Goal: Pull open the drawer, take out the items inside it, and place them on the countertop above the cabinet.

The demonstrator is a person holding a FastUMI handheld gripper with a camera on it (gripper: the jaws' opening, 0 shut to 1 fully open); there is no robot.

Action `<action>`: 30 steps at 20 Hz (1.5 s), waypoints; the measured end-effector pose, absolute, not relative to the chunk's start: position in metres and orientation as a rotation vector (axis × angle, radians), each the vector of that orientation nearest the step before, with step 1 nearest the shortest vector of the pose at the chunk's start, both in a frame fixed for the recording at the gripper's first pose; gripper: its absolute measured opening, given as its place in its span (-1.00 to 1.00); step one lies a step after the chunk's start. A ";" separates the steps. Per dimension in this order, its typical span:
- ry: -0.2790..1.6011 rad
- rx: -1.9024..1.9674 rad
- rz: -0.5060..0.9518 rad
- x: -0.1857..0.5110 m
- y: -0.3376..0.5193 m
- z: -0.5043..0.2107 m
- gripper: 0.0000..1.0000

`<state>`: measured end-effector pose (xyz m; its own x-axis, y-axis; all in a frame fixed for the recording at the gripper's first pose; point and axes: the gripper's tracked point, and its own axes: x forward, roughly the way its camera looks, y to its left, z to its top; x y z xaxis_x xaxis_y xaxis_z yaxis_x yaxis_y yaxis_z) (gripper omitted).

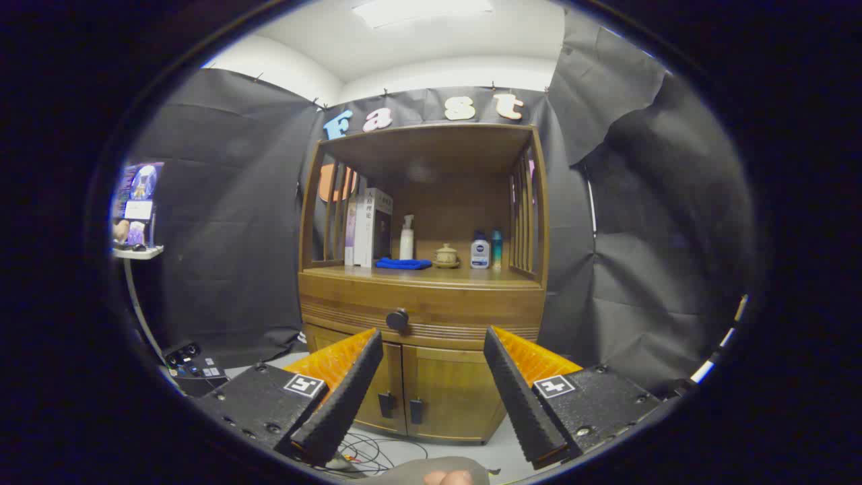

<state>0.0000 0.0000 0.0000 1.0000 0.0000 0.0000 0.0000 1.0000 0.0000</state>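
At frame centre: task judged not begun.
Cabinet point(422, 316): wooden unit seen at centre of frame, beyond the fingers, well apart from them.
Countertop point(465, 275): open shelf at mid-frame above the drawer; bare wood left at its front edge for the placing.
Drawer point(431, 311): seen fully shut, just below the countertop; contents hidden, so item count cannot be told.
Lower doors point(417, 397): shut, seen between the fingers at lower centre.
Gripper point(434, 333): held wide open, nothing between the fingers; both aimed at the cabinet front.
Shelf items: books point(372, 228), spray bottle point(407, 237), blue cloth point(403, 263), small pot point(446, 255), two bottles point(486, 250) lined up at the back.
Knob point(397, 319): dark round pull at drawer centre, just above the left fingertip in frame; untouched.
Left to do: knob to be gripped, drawer pulled, items lifted out and set on top.
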 end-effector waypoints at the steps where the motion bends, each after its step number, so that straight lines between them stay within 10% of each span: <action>1: 0.000 -0.001 0.002 0.001 0.000 0.000 0.96; 30: 0.083 -0.017 -0.005 0.092 0.040 -0.015 0.96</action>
